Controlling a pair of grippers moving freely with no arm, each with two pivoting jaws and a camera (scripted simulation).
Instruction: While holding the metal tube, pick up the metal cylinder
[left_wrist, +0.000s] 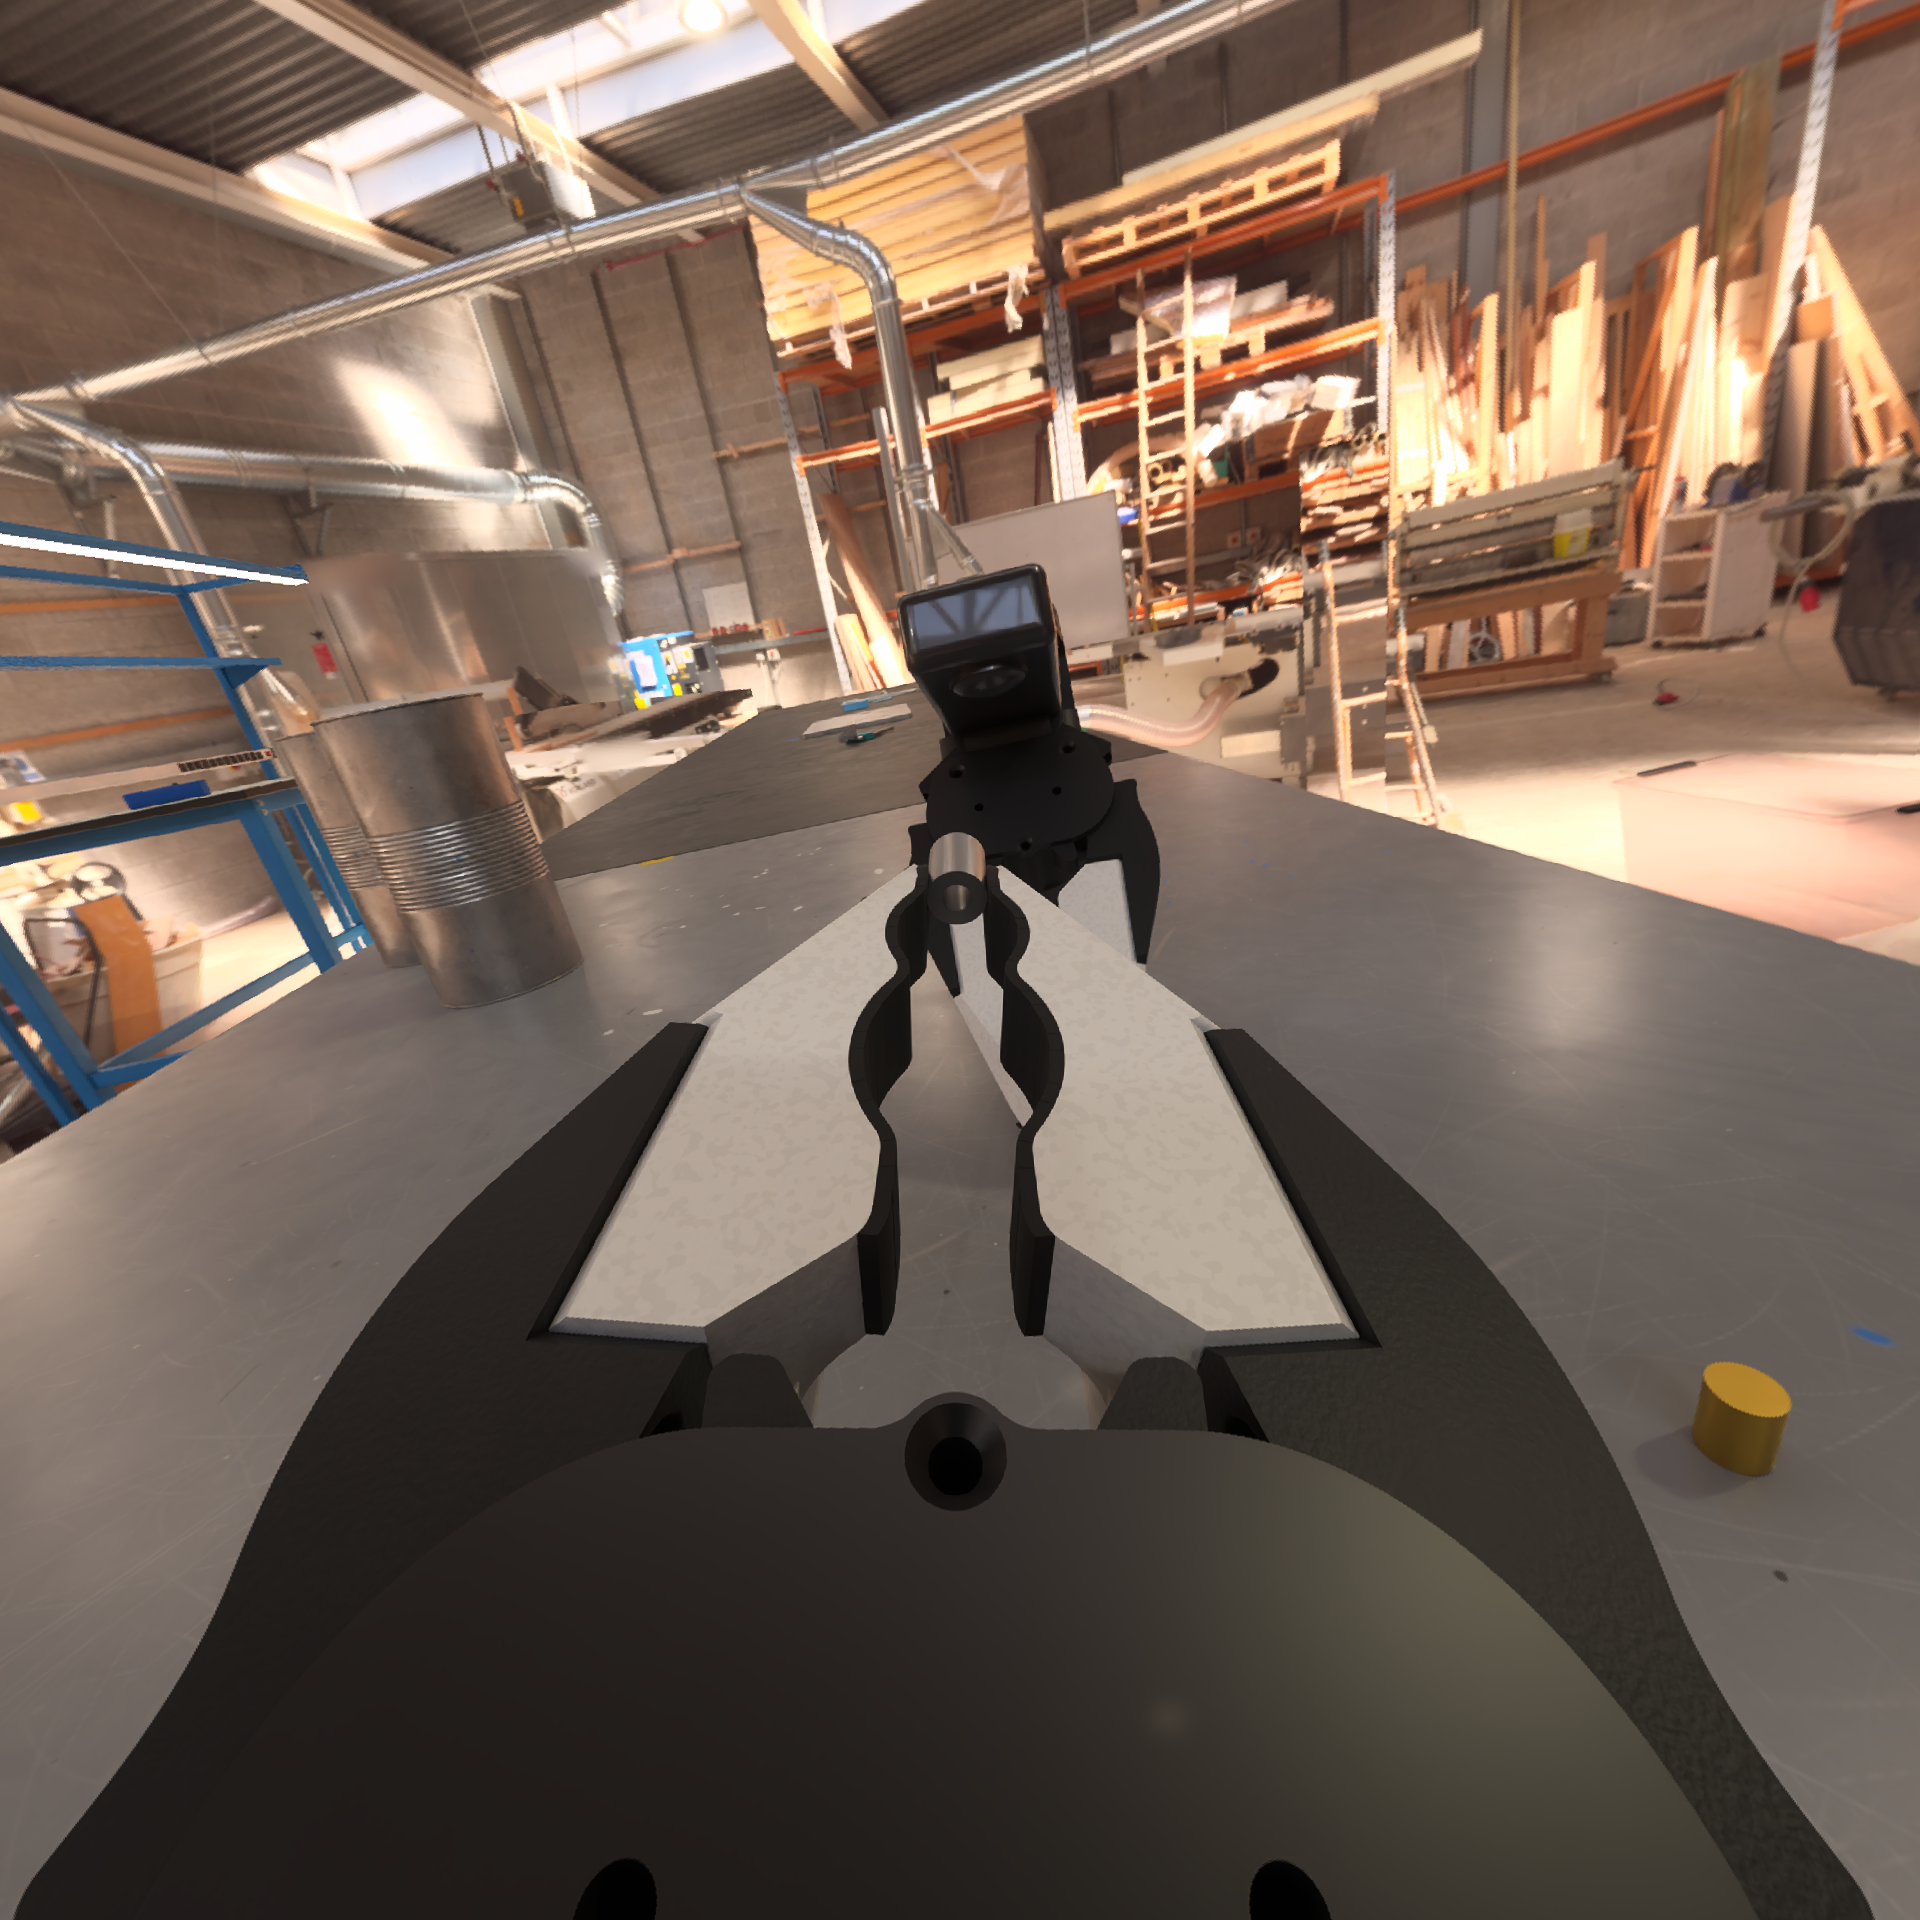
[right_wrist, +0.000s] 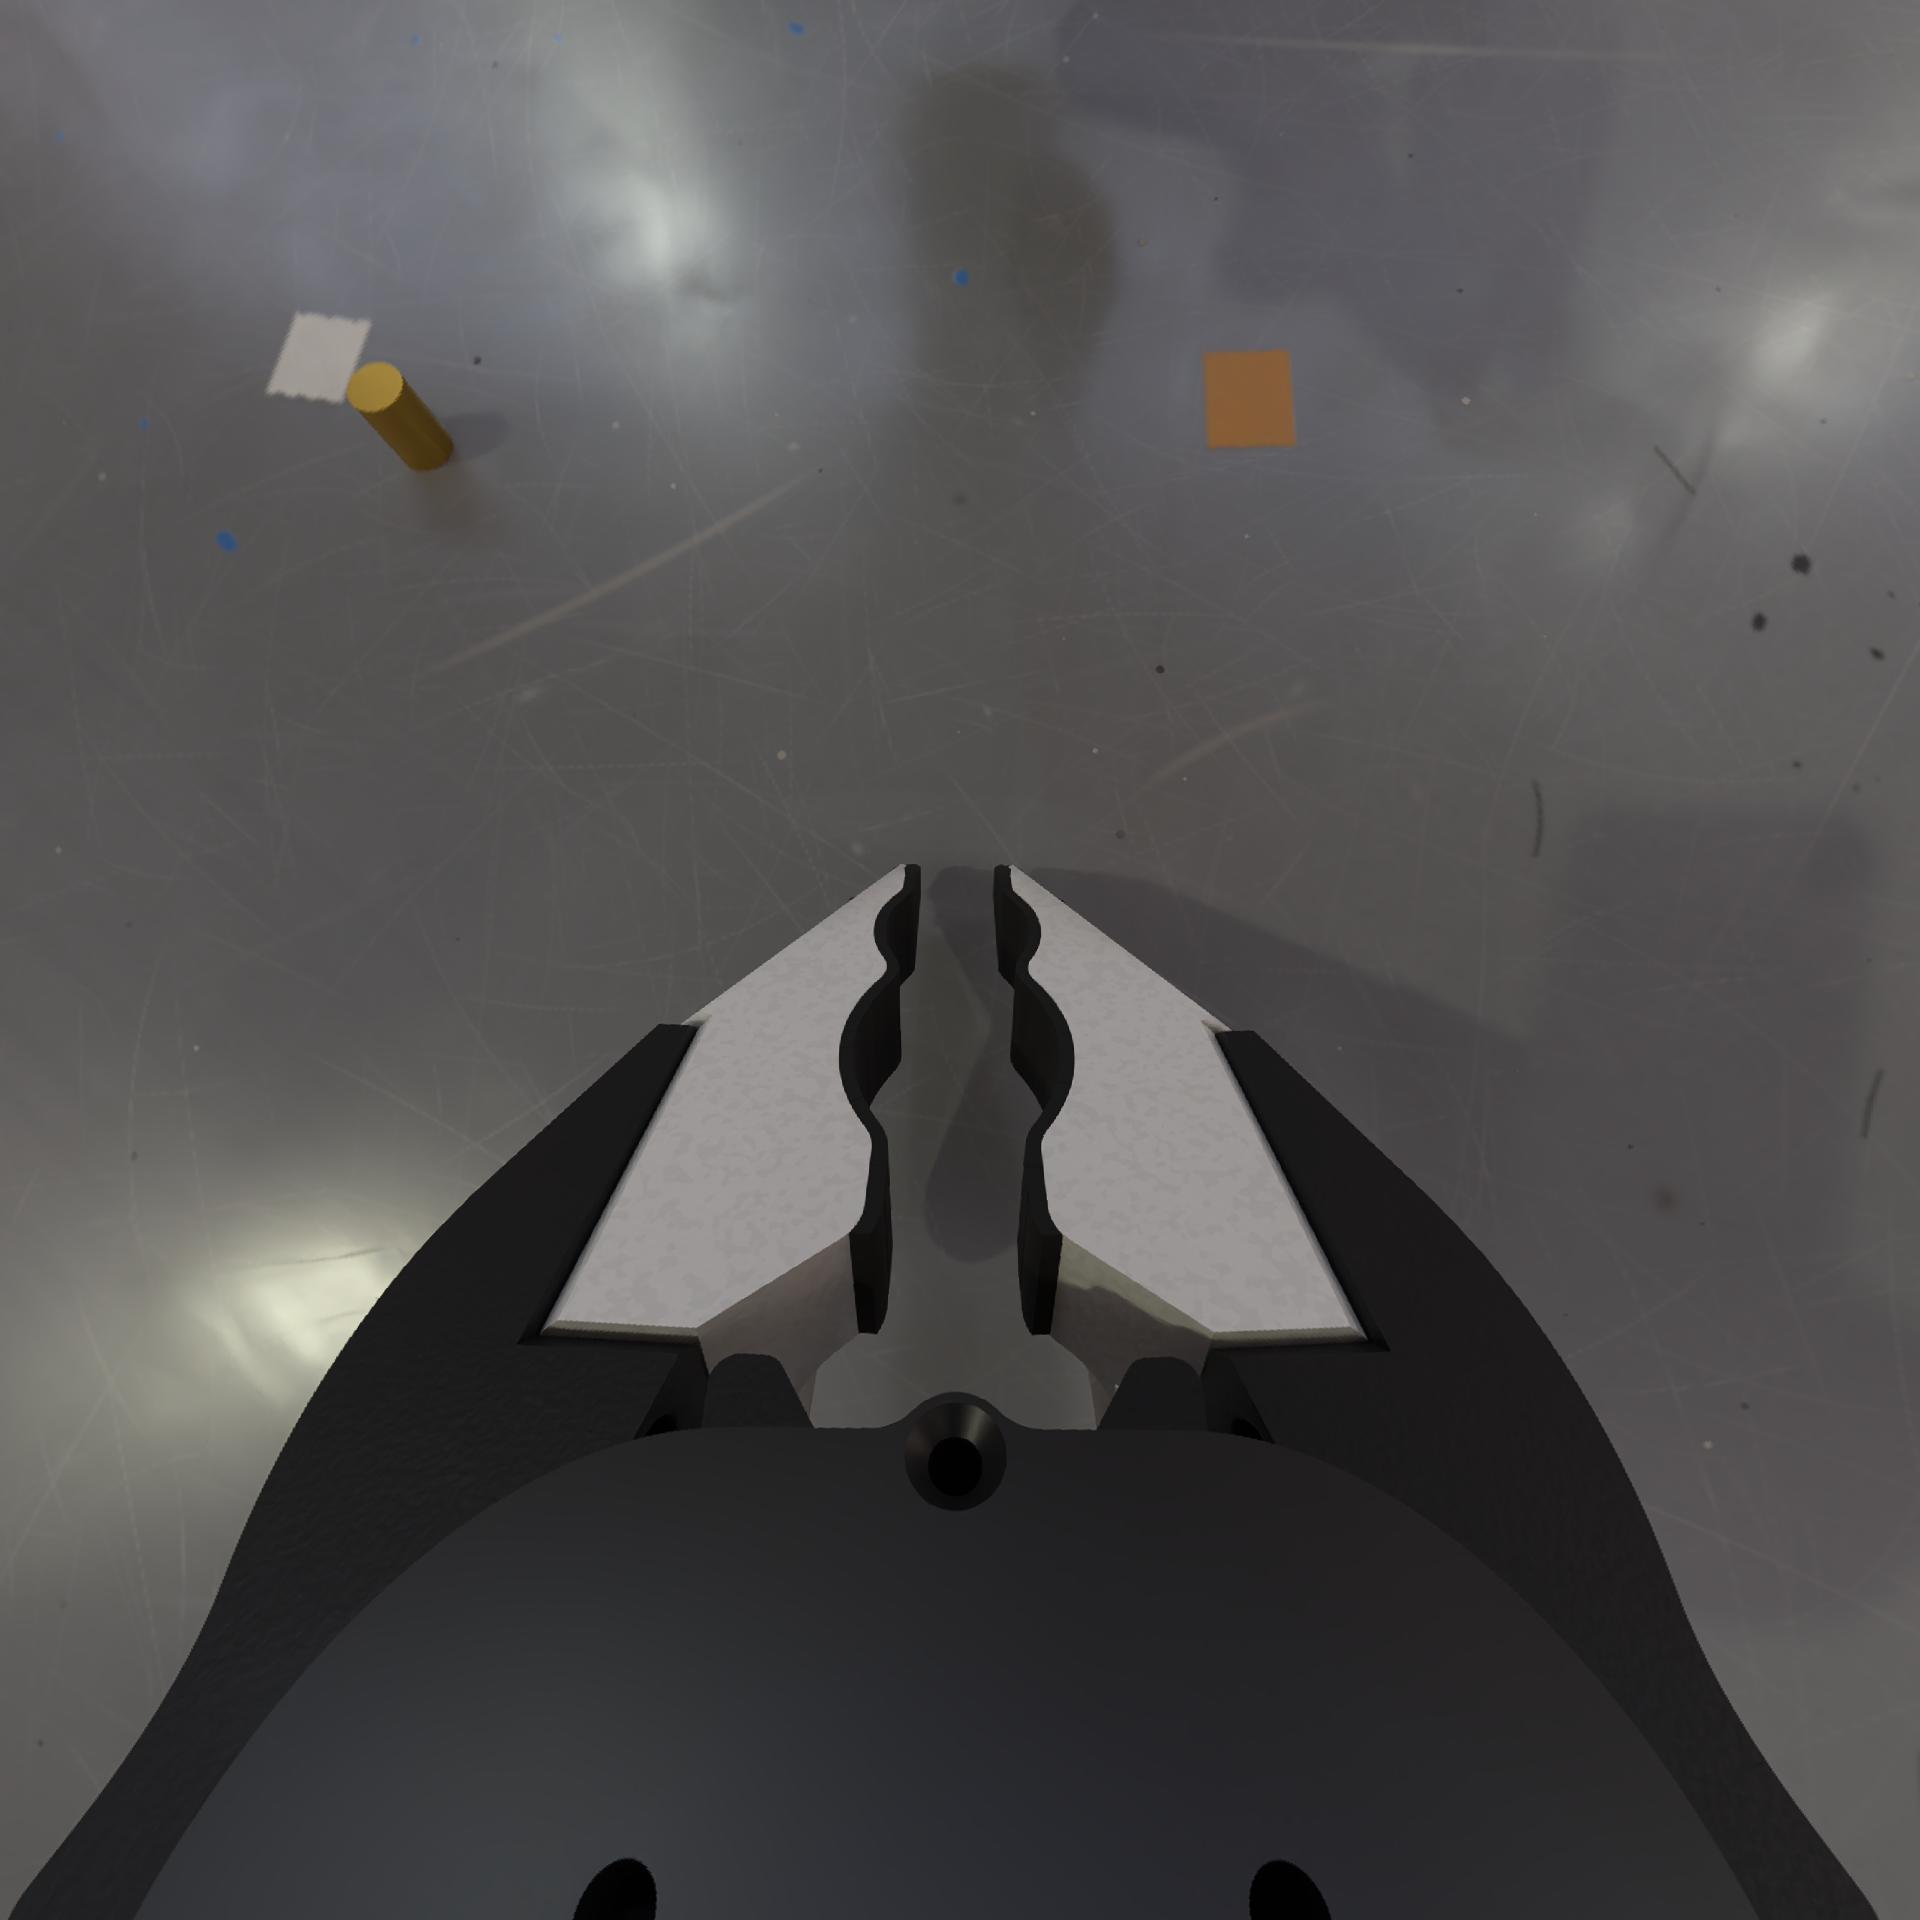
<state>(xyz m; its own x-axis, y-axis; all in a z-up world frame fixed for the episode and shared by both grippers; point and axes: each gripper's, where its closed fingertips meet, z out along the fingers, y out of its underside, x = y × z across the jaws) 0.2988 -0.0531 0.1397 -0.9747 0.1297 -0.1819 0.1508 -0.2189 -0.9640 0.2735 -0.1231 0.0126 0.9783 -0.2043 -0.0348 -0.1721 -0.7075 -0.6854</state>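
Tube duty falls to my left gripper: its jaws stand narrow, pinching the short silver metal tube at the very tips and holding it level above the counter, so my other side is free for the pick-up. My right gripper points straight down at the counter top, jaws parted only narrowly, with nothing between them and touching nothing. The metal cylinder, gold, stands upright just beside a white patch, well off to the left of those fingertips. No counter edge shows near it. I judge that the right must travel over and widen.
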